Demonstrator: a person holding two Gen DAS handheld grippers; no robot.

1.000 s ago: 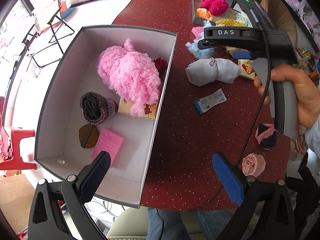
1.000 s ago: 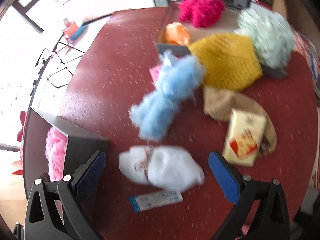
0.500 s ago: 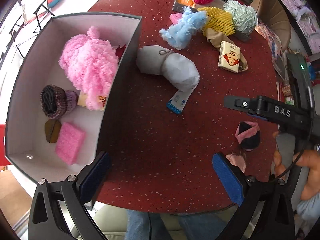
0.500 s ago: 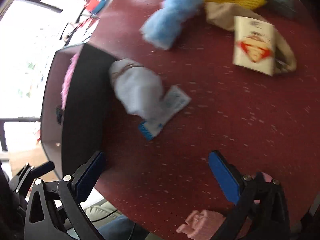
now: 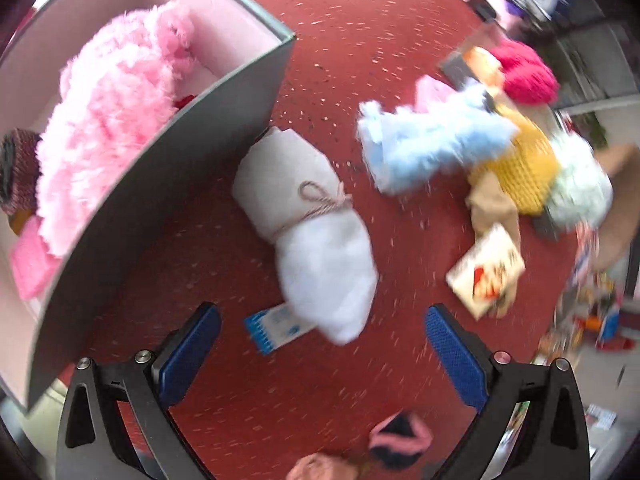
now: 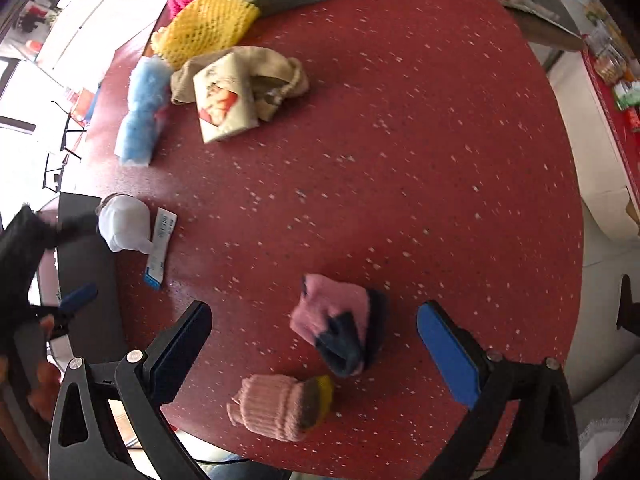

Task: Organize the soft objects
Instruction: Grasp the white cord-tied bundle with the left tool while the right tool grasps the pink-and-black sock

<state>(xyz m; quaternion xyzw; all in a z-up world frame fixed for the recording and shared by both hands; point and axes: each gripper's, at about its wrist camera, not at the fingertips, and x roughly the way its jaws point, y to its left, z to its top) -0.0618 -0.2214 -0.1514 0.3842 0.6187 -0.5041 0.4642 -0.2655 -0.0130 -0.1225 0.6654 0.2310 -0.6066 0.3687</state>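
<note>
Both claws are spread and empty, the left gripper point(image 5: 320, 344) facing the white bundle point(image 5: 308, 236) at 12 o'clock beside the box point(image 5: 168, 176), so it may pinch the flat packet point(image 5: 276, 326) underneath too, while the right gripper point(image 6: 314, 338) frames the pink sock point(image 6: 340, 320).

Each hand-held gripper point(image 5: 320, 344) shows black triangular arms, silver screws, seemingly textured blue pads point(image 6: 448, 354).
</note>
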